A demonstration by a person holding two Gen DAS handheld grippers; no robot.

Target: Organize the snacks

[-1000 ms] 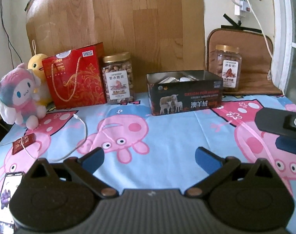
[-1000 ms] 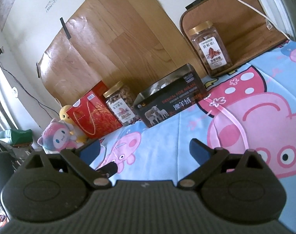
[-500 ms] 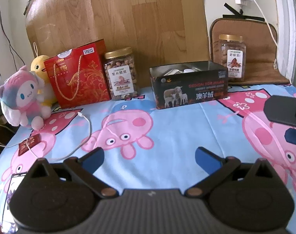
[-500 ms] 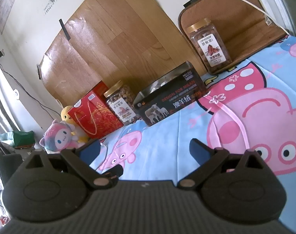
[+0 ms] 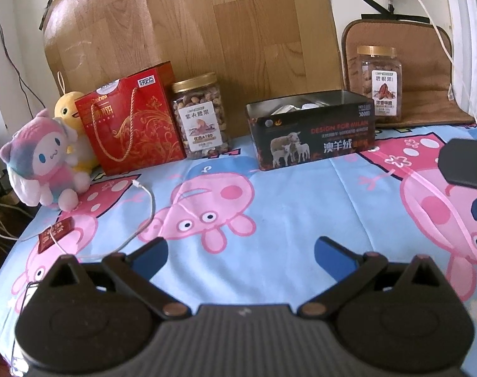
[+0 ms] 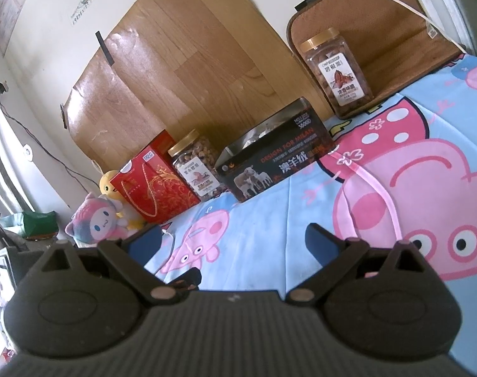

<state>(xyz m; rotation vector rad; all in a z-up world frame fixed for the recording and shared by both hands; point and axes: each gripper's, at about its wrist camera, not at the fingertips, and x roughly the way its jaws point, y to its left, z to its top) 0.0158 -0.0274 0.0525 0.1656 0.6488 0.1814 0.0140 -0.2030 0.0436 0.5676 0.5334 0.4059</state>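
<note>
You hold both grippers low over the bed, w/ nothing in them: left gripper (image 5: 241, 251) has its fingers spread wide, right gripper (image 6: 233, 240) the same. I think this is the approach step; nothing is grasped yet.

The snacks stand in one row at the back, against the wood board (image 5: 207, 31), prob. so they do not tip on the soft sheet (image 5: 285, 213). From left: red gift bag (image 5: 131, 119), cashew jar (image 5: 202, 116) just beside it, then the open black tin (image 5: 310, 135), and the pecan jar (image 5: 378, 84) behind its right corner, on the brown mat (image 5: 427, 94). The tin seems the place for loose packets; some pale packets are already inside.

Room: the sheet between you and the row is free, exc. the white cable (image 5: 147, 207) and a small red packet (image 5: 54, 234) at front left, near the bed edge. The plush toy (image 5: 43, 163) sits at the left edge too.
</note>
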